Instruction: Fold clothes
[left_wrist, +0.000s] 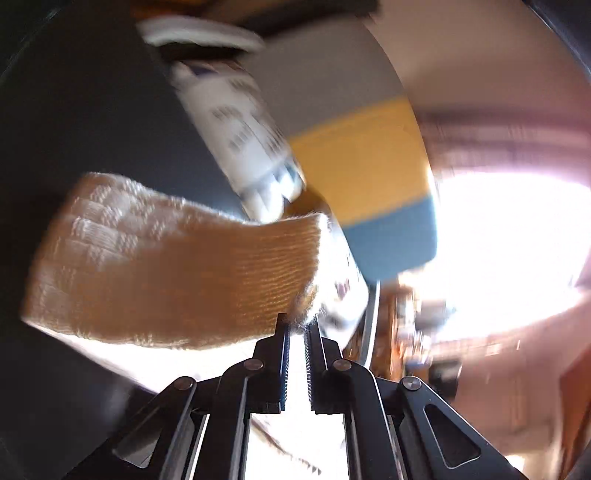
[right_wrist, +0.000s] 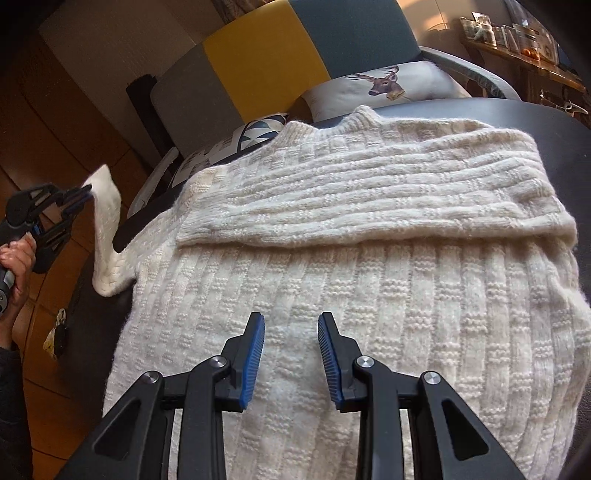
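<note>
Left gripper (right_wrist: 86, 192) on cream knit sweater's (right_wrist: 369, 280) sleeve (right_wrist: 105, 221)

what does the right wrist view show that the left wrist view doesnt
Only the right wrist view shows the sweater's body spread flat, one sleeve already folded across it, the deer cushion, the open right gripper and the person's hand. Only the left wrist view, which is blurred, shows close up the left gripper nipping the cuff's edge. Both show the lifted sleeve, the patterned cushion and the grey, yellow and blue backrest.
</note>
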